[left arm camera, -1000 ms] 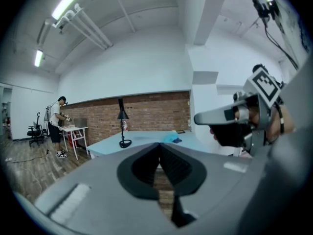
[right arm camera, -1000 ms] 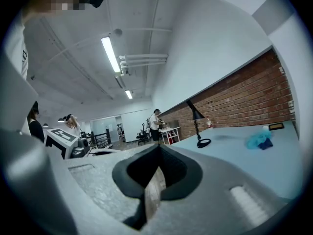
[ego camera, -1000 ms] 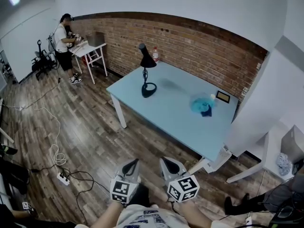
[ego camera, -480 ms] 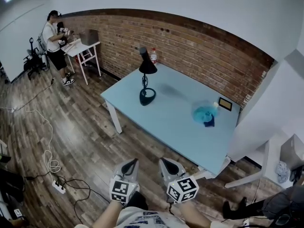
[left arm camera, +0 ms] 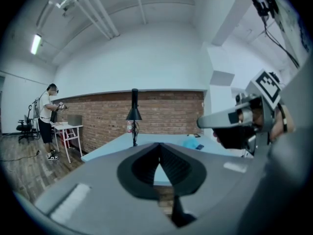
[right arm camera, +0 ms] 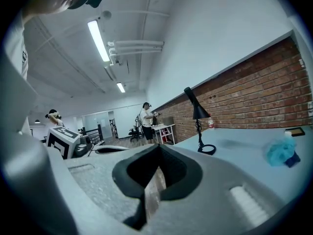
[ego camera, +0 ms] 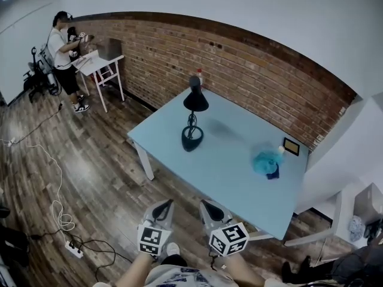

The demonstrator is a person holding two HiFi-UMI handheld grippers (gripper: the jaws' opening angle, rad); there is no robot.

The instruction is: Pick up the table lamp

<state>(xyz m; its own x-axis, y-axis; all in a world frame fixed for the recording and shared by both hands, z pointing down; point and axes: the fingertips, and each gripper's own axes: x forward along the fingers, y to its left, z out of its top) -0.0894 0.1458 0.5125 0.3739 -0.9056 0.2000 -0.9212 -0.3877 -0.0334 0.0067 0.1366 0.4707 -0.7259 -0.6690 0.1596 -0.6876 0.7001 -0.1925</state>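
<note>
A black table lamp [ego camera: 192, 118] with a cone shade and a ring base stands upright near the far left corner of a light blue table [ego camera: 227, 166]. It also shows ahead in the left gripper view [left arm camera: 134, 124] and the right gripper view [right arm camera: 200, 126]. My left gripper [ego camera: 165, 210] and right gripper [ego camera: 209, 210] are held side by side low in the head view, short of the table's near edge. Both are shut with nothing between their jaws, far from the lamp.
A blue cloth heap [ego camera: 267, 162] and a small framed tablet [ego camera: 291, 146] lie at the table's right side, a bottle [ego camera: 199, 76] at its far edge. A brick wall [ego camera: 251, 70] runs behind. A person [ego camera: 61, 58] stands at a white side table [ego camera: 99, 64]. Cables and a power strip [ego camera: 70, 249] lie on the wood floor.
The table and lamp have come nearer and shifted right in the head view as I walk toward them. Both grippers stay shut and side by side.
</note>
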